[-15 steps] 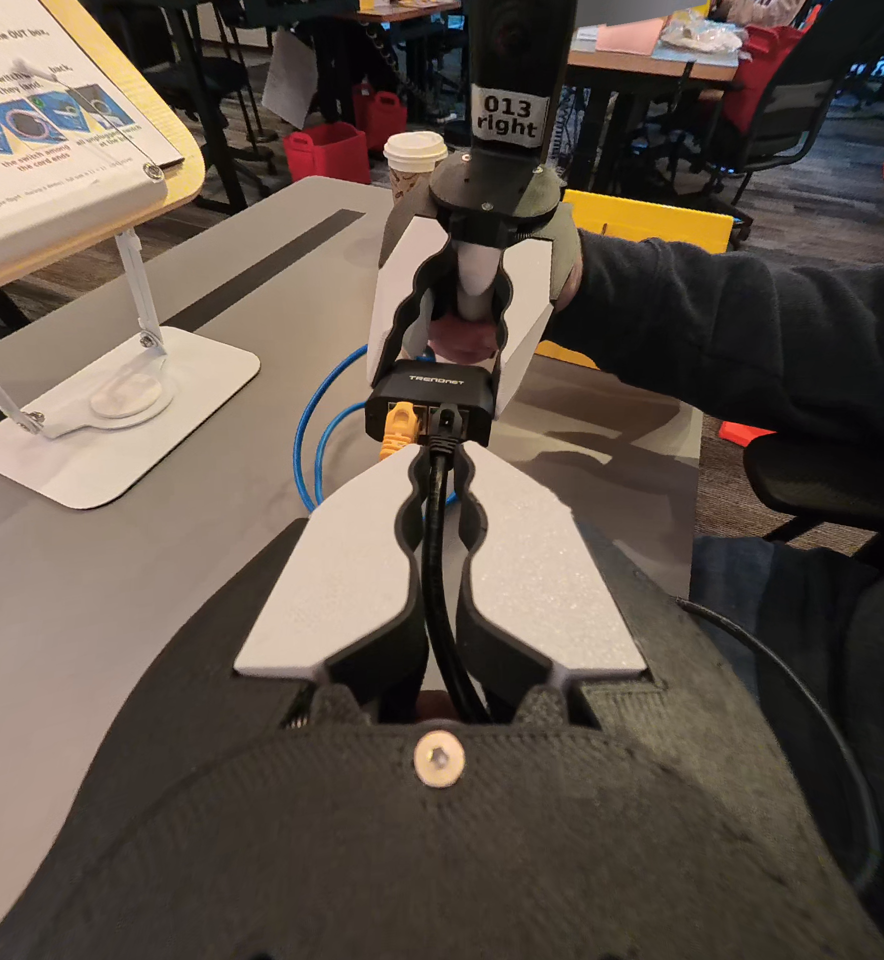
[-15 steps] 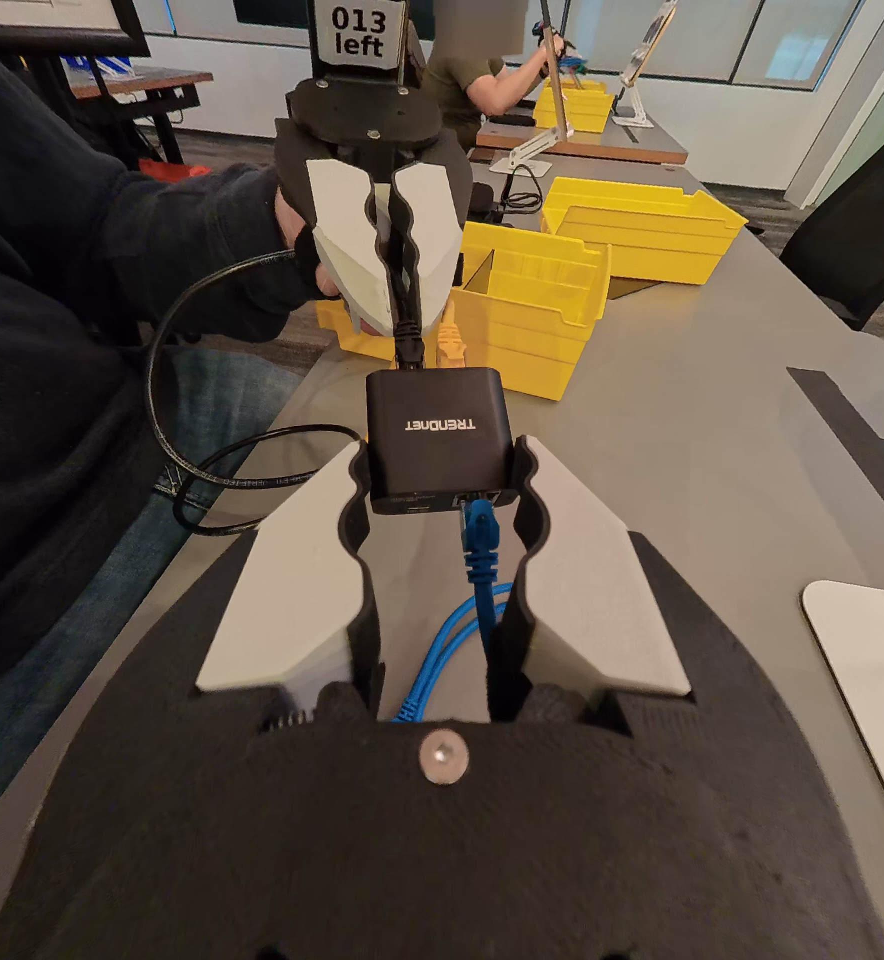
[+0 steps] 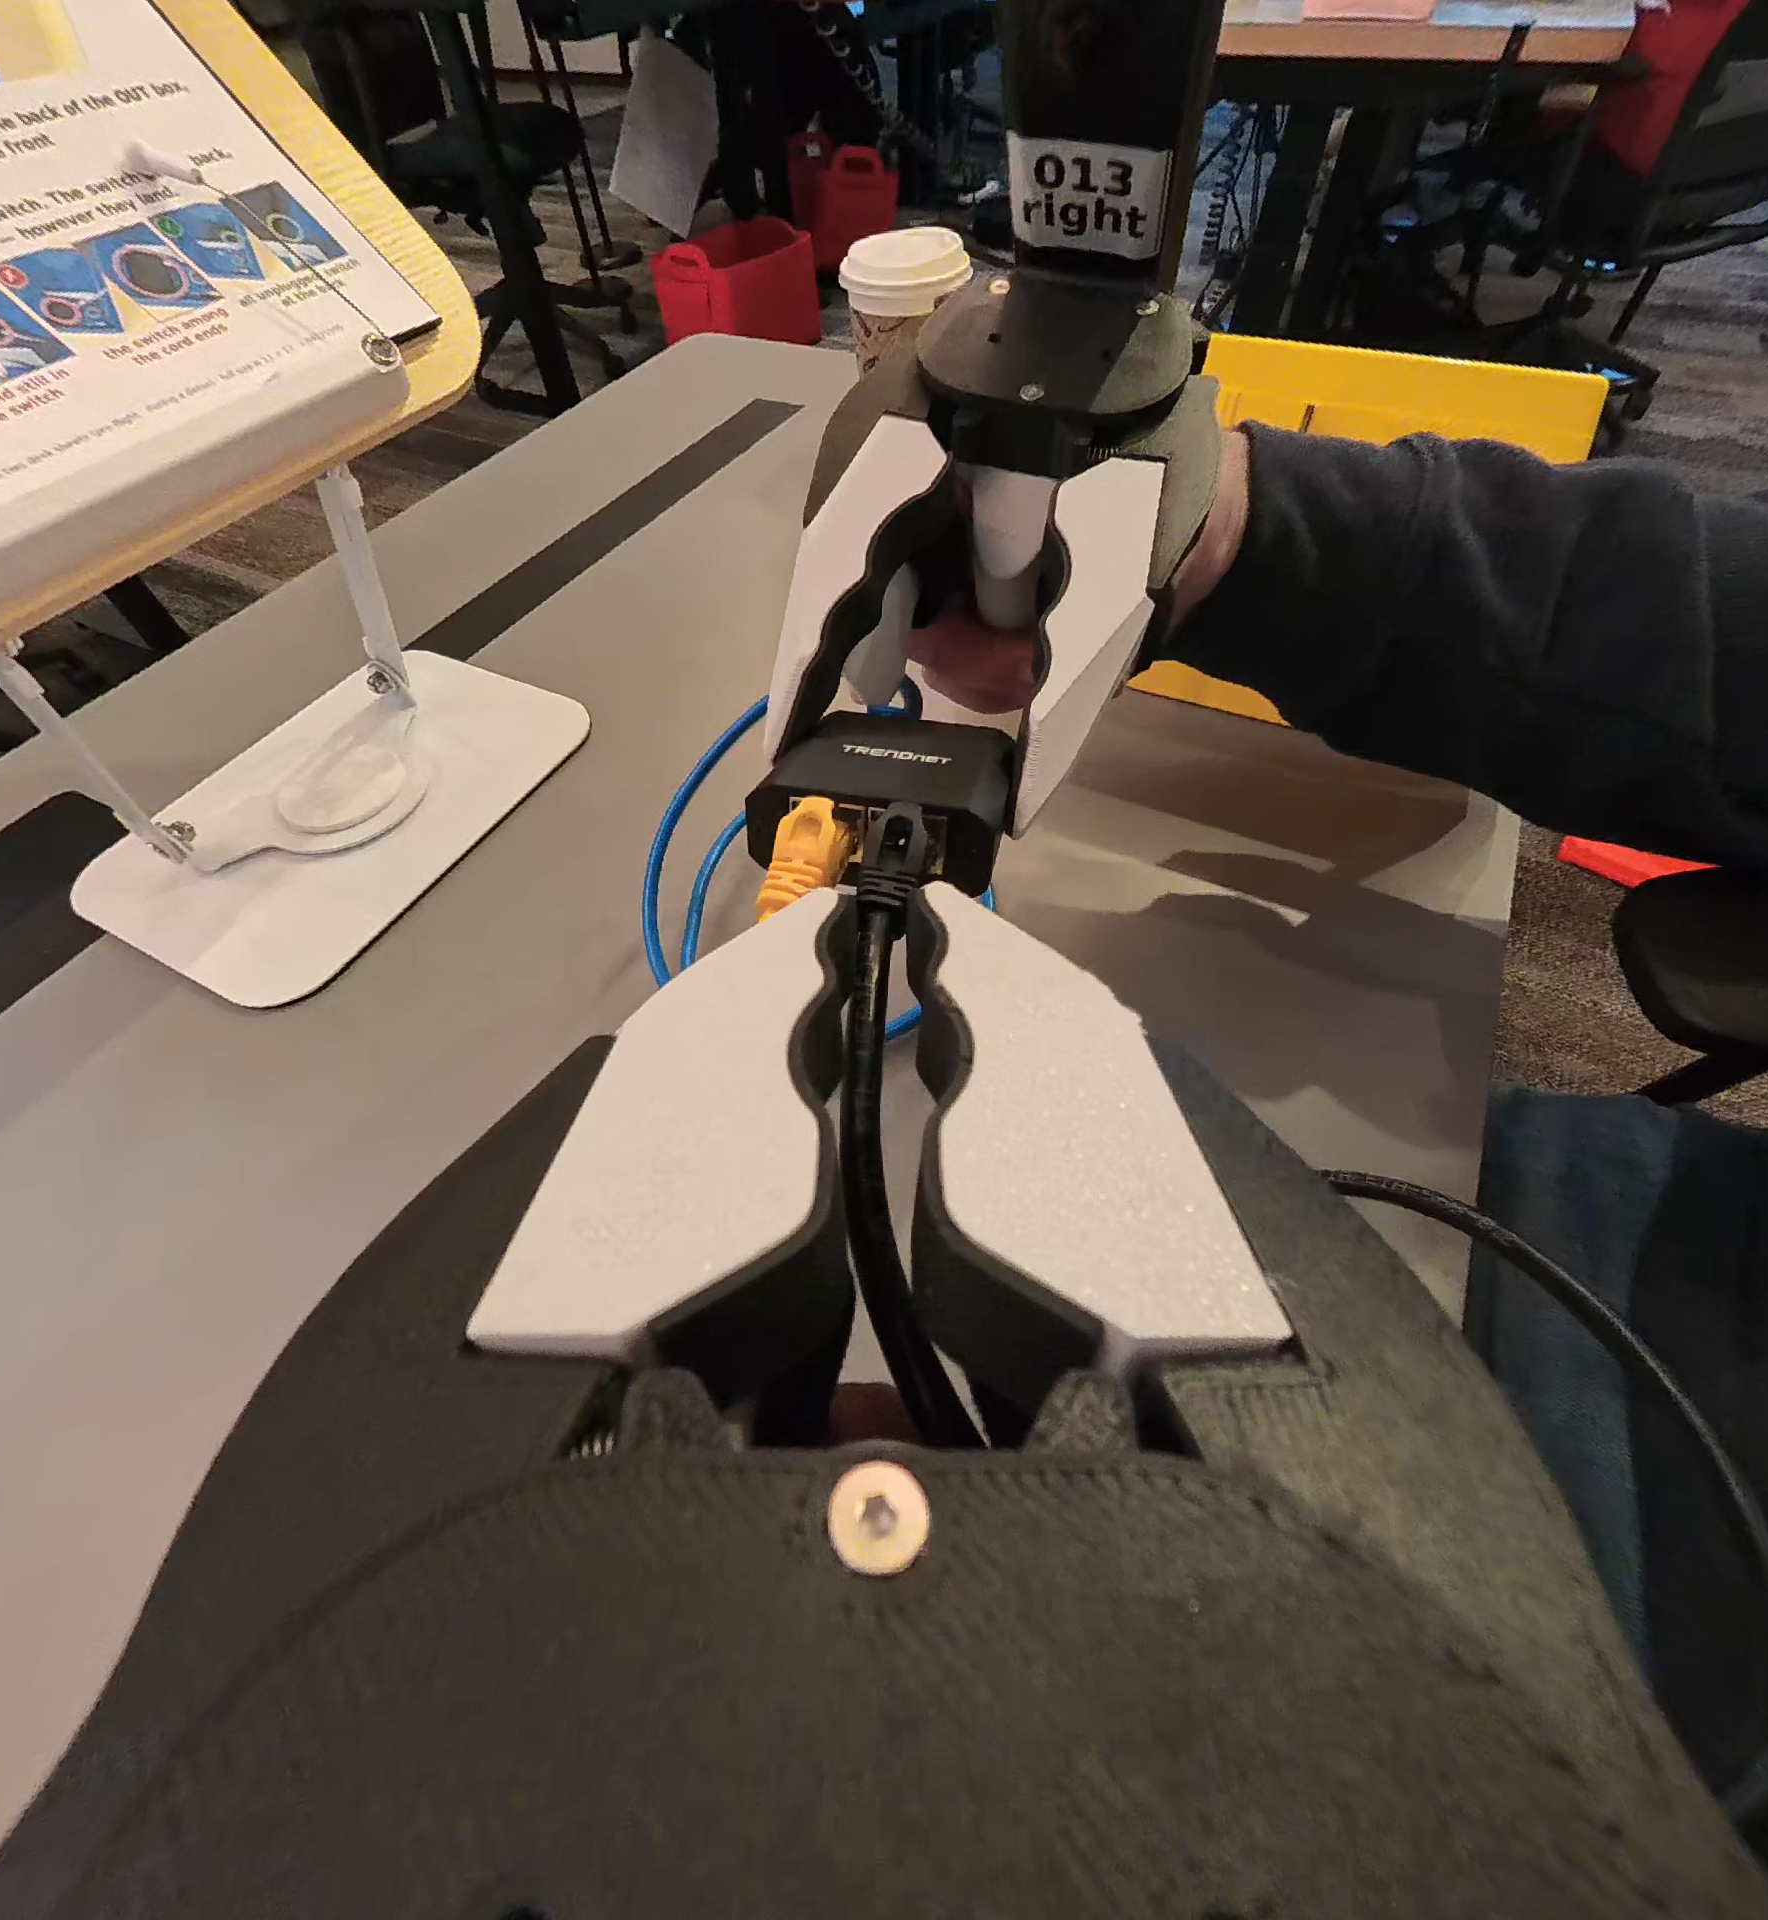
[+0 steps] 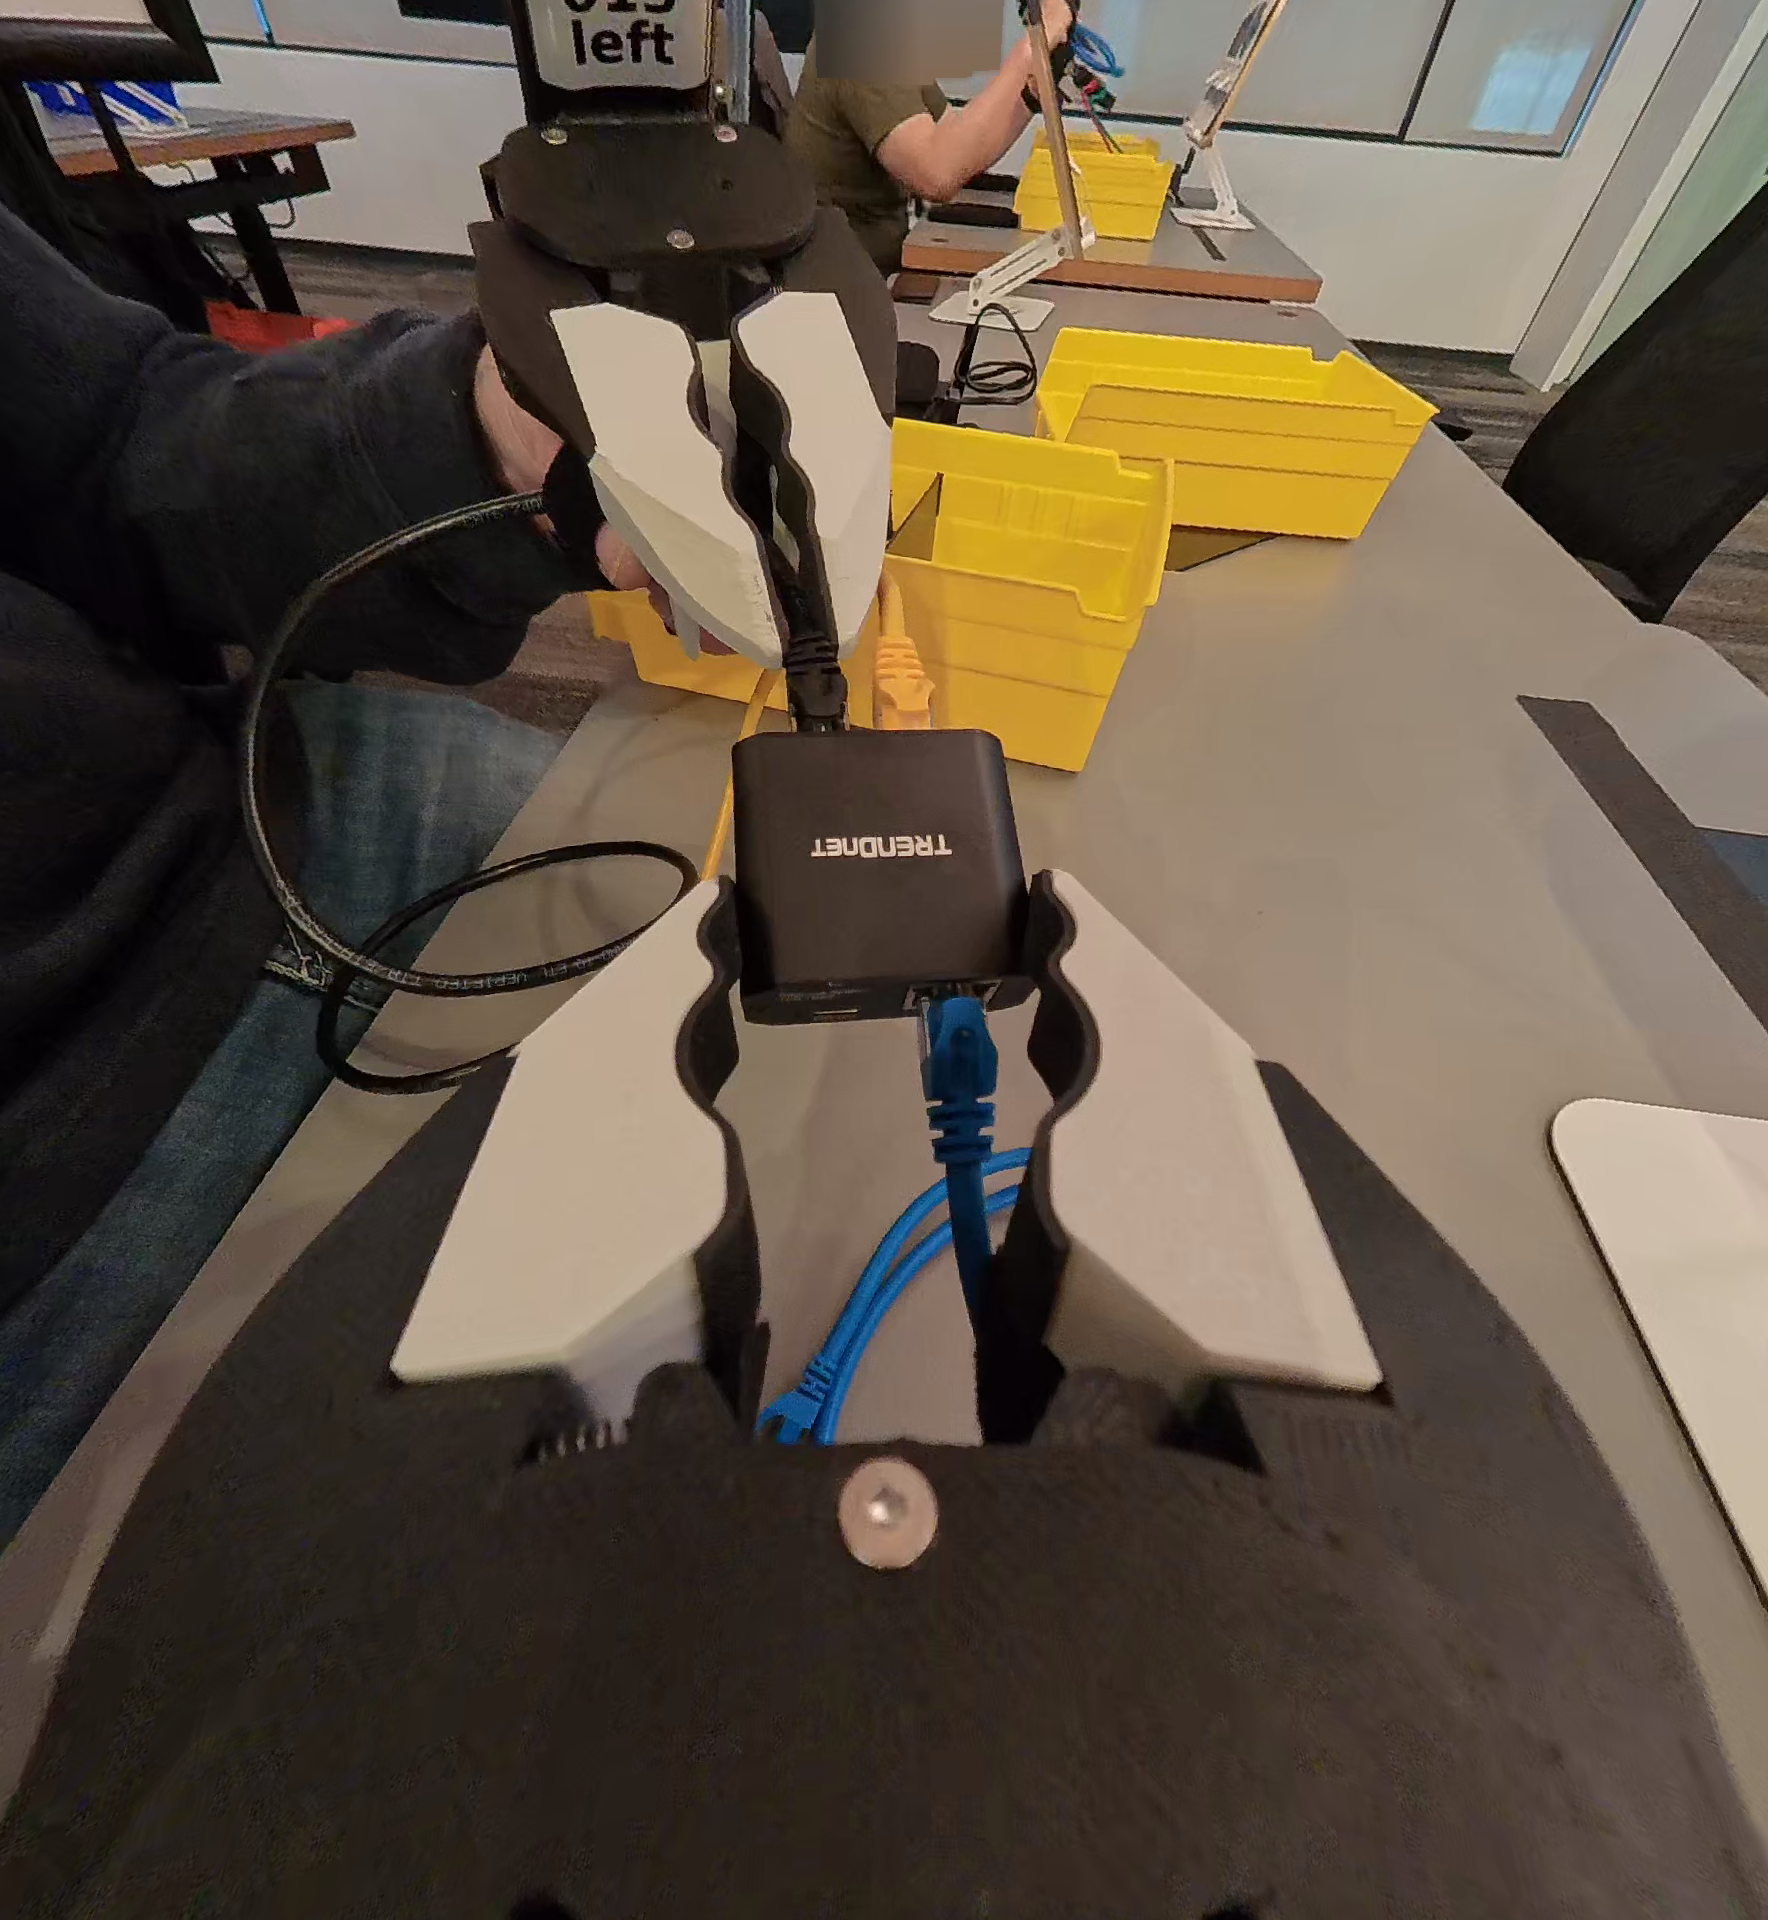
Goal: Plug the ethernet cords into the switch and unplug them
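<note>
A small black switch (image 4: 875, 831) sits on the grey table (image 4: 1327, 831). My right gripper (image 4: 880, 904) is shut on the switch, one finger on each side; it also shows in the left wrist view (image 3: 906, 769). A blue cord (image 4: 953, 1070) is plugged into the side facing it. On the opposite side a yellow cord (image 3: 802, 847) and a black cord (image 3: 890, 852) sit in ports. My left gripper (image 3: 878, 914) is shut on the black cord just behind its plug; it also shows in the right wrist view (image 4: 807, 634). The black cord loops off the table edge (image 4: 256, 727).
Yellow bins (image 4: 1025, 582) stand just past the switch, with another (image 4: 1233, 436) behind. A white stand holding an instruction board (image 3: 319, 821) is on the left. A paper cup (image 3: 901, 281) stands at the far edge. A person's sleeve (image 3: 1482, 623) reaches in from the right. Spacing between my two grippers at the tips: around 5 cm.
Almost nothing has changed. Both grippers keep their holds, and the left gripper has tilted slightly.
</note>
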